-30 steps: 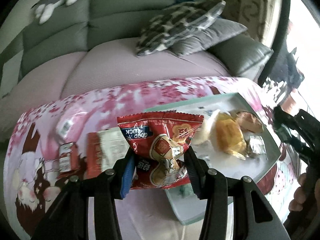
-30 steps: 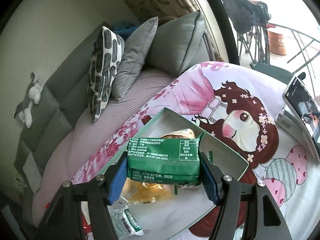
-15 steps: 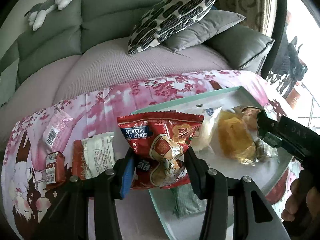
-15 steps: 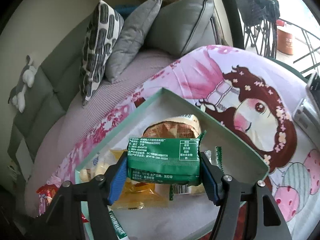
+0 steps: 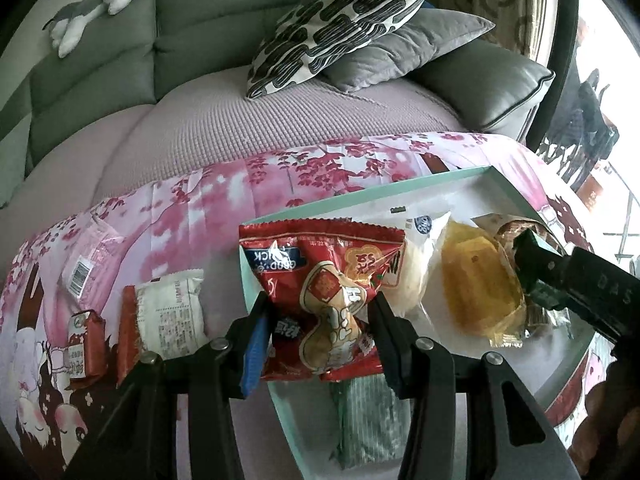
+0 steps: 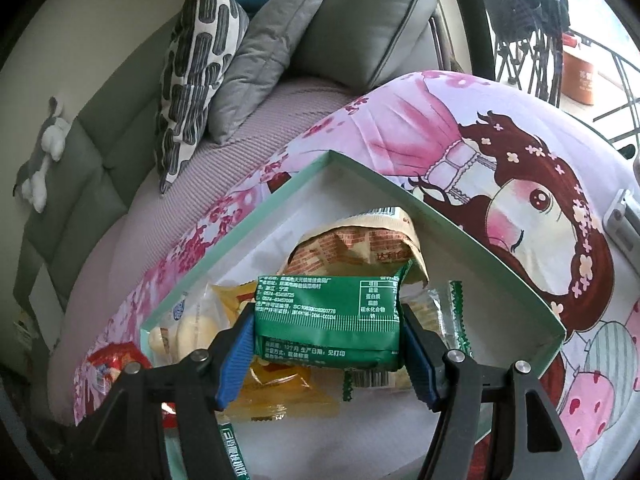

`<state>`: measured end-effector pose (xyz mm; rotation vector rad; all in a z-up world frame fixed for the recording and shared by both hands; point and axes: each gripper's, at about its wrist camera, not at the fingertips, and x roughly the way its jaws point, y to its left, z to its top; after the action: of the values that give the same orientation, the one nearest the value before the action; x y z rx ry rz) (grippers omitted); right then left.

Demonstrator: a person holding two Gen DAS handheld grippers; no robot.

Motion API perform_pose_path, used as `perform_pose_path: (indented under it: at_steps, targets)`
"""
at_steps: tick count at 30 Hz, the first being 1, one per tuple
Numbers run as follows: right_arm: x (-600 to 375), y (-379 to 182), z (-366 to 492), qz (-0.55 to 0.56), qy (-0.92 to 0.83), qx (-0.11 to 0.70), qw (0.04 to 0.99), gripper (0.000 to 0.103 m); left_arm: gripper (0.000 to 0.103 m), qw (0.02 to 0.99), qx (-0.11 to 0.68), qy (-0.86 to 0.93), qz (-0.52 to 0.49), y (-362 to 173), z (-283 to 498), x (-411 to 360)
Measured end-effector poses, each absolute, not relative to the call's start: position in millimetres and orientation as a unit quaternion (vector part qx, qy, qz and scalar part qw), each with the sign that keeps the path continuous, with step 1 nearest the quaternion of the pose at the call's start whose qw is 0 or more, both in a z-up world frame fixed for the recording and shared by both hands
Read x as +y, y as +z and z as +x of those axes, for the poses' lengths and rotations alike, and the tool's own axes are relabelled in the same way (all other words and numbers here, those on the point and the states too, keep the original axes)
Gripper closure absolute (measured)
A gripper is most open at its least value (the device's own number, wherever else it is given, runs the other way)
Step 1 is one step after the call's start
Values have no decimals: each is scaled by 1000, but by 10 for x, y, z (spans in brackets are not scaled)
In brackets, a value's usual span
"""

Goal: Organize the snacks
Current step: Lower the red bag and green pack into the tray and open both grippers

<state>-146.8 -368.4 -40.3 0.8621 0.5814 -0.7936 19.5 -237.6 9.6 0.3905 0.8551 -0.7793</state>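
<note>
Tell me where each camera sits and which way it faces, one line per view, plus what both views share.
Left wrist: rides the left gripper, facing the sofa over the tray's near corner; its fingers pinch a red snack packet; the right gripper enters at right.
Right wrist: rides the right gripper, looking into the tray's far corner; its fingers clamp a green snack packet.
Shared: tray, yellow pastry pack, patterned pillow.

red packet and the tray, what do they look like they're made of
Red packet in the left gripper: looks like glossy plastic film, given its crinkles, glare and serrated sealed edge. Tray: probably matte card or thin board, with flat mint-green walls, sharp folded corners and no shine.
</note>
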Motion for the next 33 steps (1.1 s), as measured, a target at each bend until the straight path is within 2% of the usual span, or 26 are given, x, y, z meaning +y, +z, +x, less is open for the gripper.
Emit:
perform_pose_path:
  at_steps: [11, 13, 15, 18, 19, 22, 25, 33]
  targets:
    - [-3695, -399, -1411, 394, -370, 279, 794, 29, 51, 816, 414, -365, 173, 36, 272, -2414]
    - [-3689, -396, -1395, 389, -371, 284, 794, 28, 39, 812, 423, -364, 170, 20, 288, -2413]
    - [-3684, -391, -1387, 385, -373, 288, 794, 25, 35, 811, 427, -366, 163, 23, 292, -2396]
    - [-3678, -383, -1382, 379, -378, 290, 793, 15, 33, 810, 431, -365, 156, 40, 301, -2375]
    - [-3675, -380, -1383, 378, -381, 290, 792, 13, 29, 810, 433, -364, 155, 45, 304, -2365]
    - [-3678, -372, -1388, 377, -384, 291, 791, 12, 22, 808, 440, -362, 148, 72, 314, -2338]
    - [-3671, -359, -1390, 373, -388, 292, 791, 1, 16, 808, 443, -360, 145, 123, 311, -2305]
    - [-3627, -288, -1375, 361, -390, 293, 795, 0, 13, 825, 472, -289, 115, 207, 432, -2042]
